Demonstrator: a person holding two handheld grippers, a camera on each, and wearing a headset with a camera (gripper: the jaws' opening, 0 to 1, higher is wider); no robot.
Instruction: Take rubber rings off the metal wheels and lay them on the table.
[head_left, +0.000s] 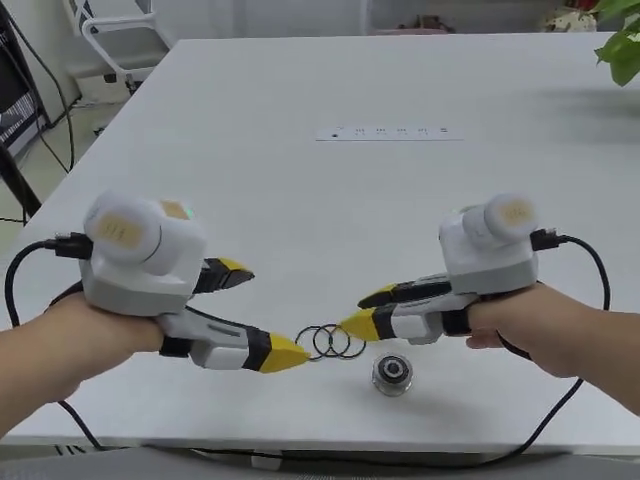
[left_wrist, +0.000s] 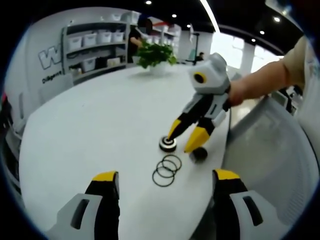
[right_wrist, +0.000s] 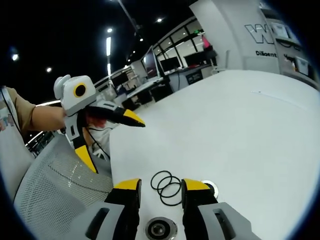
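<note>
Three black rubber rings (head_left: 331, 341) lie overlapping on the white table near its front edge; they also appear as rings (left_wrist: 166, 170) and rings (right_wrist: 167, 188). A metal wheel (head_left: 392, 372) stands just right of them, closer to the edge. A second wheel (left_wrist: 167, 144) sits under the right gripper's tips; a dark wheel (left_wrist: 200, 154) lies beside it. My left gripper (head_left: 268, 312) is open wide, its lower tip next to the rings. My right gripper (head_left: 365, 311) is open with nothing between its jaws. My own jaws frame the rings in both gripper views.
The table's front edge (head_left: 330, 432) runs close below the wheel. A mesh chair (right_wrist: 55, 190) stands by that edge. A flat power strip (head_left: 390, 132) is set into the table farther back. A potted plant (left_wrist: 155, 55) stands at the far end.
</note>
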